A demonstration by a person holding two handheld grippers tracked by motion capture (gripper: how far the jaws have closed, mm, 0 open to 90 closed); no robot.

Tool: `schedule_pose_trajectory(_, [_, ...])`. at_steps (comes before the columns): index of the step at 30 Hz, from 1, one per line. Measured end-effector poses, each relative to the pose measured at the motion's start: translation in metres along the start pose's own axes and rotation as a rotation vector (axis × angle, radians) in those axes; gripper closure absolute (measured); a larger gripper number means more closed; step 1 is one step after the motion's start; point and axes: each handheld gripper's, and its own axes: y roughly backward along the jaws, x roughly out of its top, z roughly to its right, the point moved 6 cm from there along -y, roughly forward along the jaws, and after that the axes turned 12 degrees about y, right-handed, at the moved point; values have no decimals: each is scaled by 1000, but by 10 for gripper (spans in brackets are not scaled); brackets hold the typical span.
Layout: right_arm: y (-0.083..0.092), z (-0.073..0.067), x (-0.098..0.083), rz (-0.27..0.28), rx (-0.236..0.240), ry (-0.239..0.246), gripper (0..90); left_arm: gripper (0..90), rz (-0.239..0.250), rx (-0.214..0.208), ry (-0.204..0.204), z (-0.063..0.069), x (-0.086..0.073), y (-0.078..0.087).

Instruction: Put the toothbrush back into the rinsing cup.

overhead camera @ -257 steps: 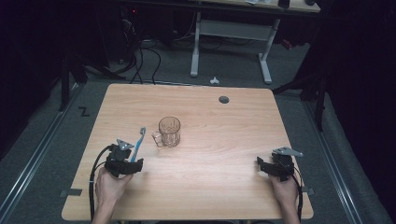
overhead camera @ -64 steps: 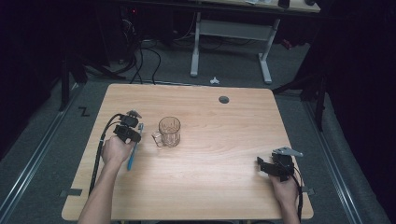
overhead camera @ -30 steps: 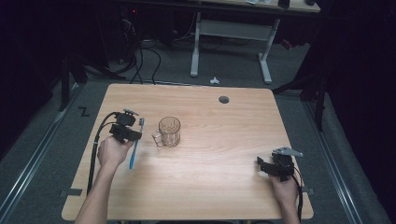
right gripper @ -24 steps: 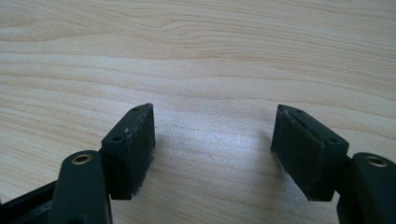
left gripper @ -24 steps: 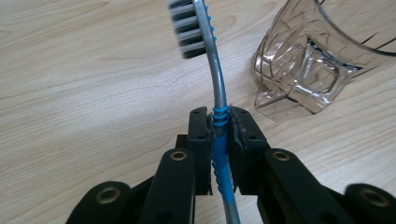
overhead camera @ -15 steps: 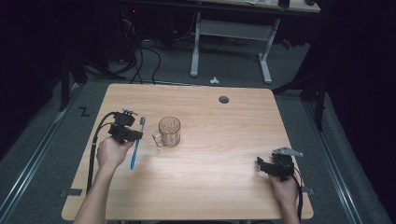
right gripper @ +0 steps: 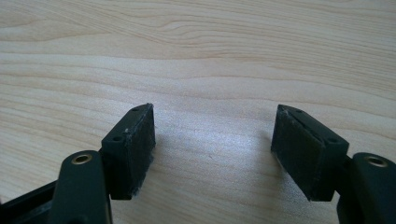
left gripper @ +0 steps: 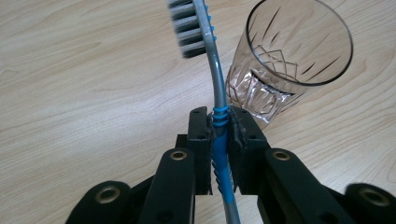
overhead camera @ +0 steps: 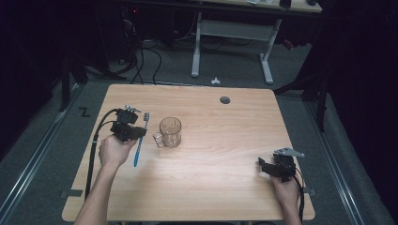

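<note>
My left gripper [overhead camera: 135, 132] [left gripper: 219, 122] is shut on a blue and grey toothbrush [overhead camera: 140, 140] [left gripper: 212, 88], pads clamped on its ribbed blue handle. The bristle head points away from me, up past the jaws, and the handle's tail hangs down toward the table. A clear cut-glass mug [overhead camera: 169, 132] [left gripper: 285, 60] stands upright just right of the brush, close to the jaws but apart from them. My right gripper [overhead camera: 265, 167] [right gripper: 212, 140] rests low over the table near the front right, jaws wide with bare wood between them.
The light wooden table [overhead camera: 225, 140] has a round grommet hole [overhead camera: 225, 100] near its far edge. Beyond the table stand a white desk frame [overhead camera: 230, 33], cables and dark floor. A black cable [overhead camera: 94, 154] trails from the left gripper off the table's left side.
The left hand has lifted the toothbrush a little and tilted it more upright, with the brush head drawing nearer the mug. The right hand has stayed put.
</note>
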Motion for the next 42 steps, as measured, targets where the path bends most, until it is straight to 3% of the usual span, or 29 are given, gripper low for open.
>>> schedule_pose_trajectory(6, [0, 0, 0, 1, 0, 0, 305, 799, 22, -4, -24, 8, 4, 5])
schedule_pose_trajectory(12, [0, 0, 0, 0, 0, 0, 305, 799, 54, -17, -23, 9, 7, 10])
schedule_pose_trajectory(32, [0, 0, 0, 0, 0, 0, 305, 800, 94, -24, -65, 21, 17, 13])
schedule_pose_trajectory(36, [0, 0, 0, 0, 0, 1, 305, 800, 109, -49, -52, 24, 19, 13])
schedule_pose_trajectory(42, [0, 0, 0, 0, -1, 1, 305, 801, 123, -51, -59, 28, 23, 12])
